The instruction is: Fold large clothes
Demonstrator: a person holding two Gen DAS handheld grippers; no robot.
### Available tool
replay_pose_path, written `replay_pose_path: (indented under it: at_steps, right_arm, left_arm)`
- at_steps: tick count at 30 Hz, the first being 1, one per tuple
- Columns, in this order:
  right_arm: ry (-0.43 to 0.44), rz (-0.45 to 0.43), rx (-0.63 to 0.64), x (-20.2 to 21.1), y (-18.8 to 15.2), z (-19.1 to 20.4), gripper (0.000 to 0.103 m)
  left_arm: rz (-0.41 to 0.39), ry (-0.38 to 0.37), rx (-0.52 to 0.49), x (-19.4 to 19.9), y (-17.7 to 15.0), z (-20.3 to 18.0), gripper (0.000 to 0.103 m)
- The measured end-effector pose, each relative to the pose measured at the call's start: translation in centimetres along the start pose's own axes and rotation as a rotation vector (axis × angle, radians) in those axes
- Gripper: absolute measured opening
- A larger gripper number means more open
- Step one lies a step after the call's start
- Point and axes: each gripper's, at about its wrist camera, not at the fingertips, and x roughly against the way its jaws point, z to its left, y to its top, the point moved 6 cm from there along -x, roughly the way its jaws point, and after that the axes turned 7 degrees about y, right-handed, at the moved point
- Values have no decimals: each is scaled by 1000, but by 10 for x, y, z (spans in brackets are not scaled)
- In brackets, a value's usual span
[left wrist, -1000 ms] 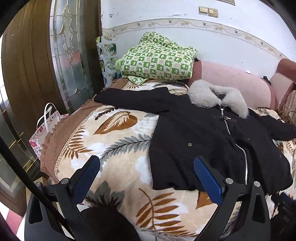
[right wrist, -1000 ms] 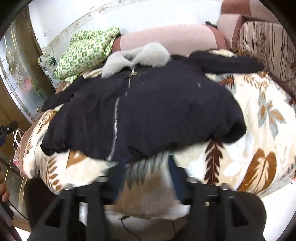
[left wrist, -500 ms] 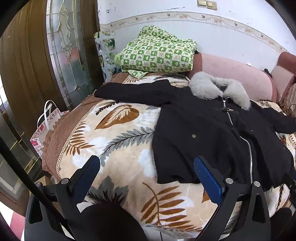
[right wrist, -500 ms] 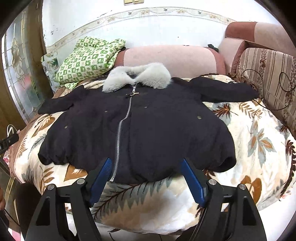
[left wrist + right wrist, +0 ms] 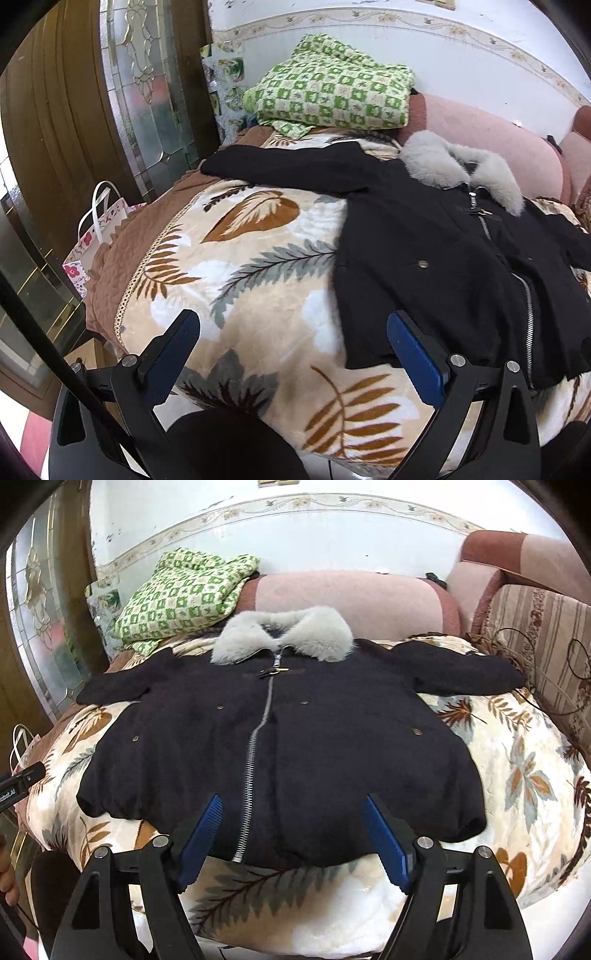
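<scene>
Right now my right gripper (image 5: 291,834) hangs just above the bottom hem of a black zip-up coat with a grey fur collar (image 5: 280,738), its two blue-padded fingers (image 5: 201,834) spread wide. They have just been opening, and nothing is pinched between them; the hem and the silver zipper's lower end only show through the gap. My left gripper (image 5: 295,354) is likewise released, its blue-padded fingers (image 5: 415,358) wide apart and holding nothing. It hovers over the cream blanket printed with brown and grey leaves (image 5: 240,266), with the right-hand finger in front of the coat's lower corner.

The coat lies front side up and zipped, flat on that blanket, which covers a bed. Its fur collar points toward the far wall and its hem toward me. Both sleeves are stretched straight out to the sides: in the right wrist view one reaches toward the left edge of the bed, the other toward a striped beige cushion (image 5: 546,635) on the right. Small metal snaps dot the front.

Behind the collar sits a long pink bolster (image 5: 351,598), touching or nearly touching the fur; I cannot tell which. A folded green and white checked quilt (image 5: 332,96) rests at the far left corner, partly on the bolster. Beside the bed, on the left, a white paper bag with red flowers (image 5: 92,236) stands by a wooden door with patterned glass (image 5: 147,92). At the left edge of the right wrist view, part of a person's hand (image 5: 5,867) shows.
</scene>
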Motion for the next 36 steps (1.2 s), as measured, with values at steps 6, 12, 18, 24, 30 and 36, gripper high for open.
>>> replay_pose_path:
  at_steps: [6, 12, 18, 24, 30, 36]
  right_arm:
    - [13, -1, 45, -12, 13, 22, 83]
    - [35, 19, 85, -32, 20, 48, 83]
    - [48, 57, 117, -51, 16, 65, 83]
    - [29, 69, 122, -65, 18, 61, 83]
    - [36, 84, 93, -82, 20, 51, 83]
    - [41, 82, 88, -102, 27, 43, 84]
  left_arm:
    - [36, 33, 34, -26, 4, 19, 101]
    - [56, 67, 70, -50, 10, 40, 101]
    - [92, 4, 184, -79, 29, 70, 101]
    - [142, -6, 310, -125, 73, 112, 101]
    - [130, 36, 360, -197, 147, 141, 96]
    - [251, 36, 447, -293, 193, 160, 90]
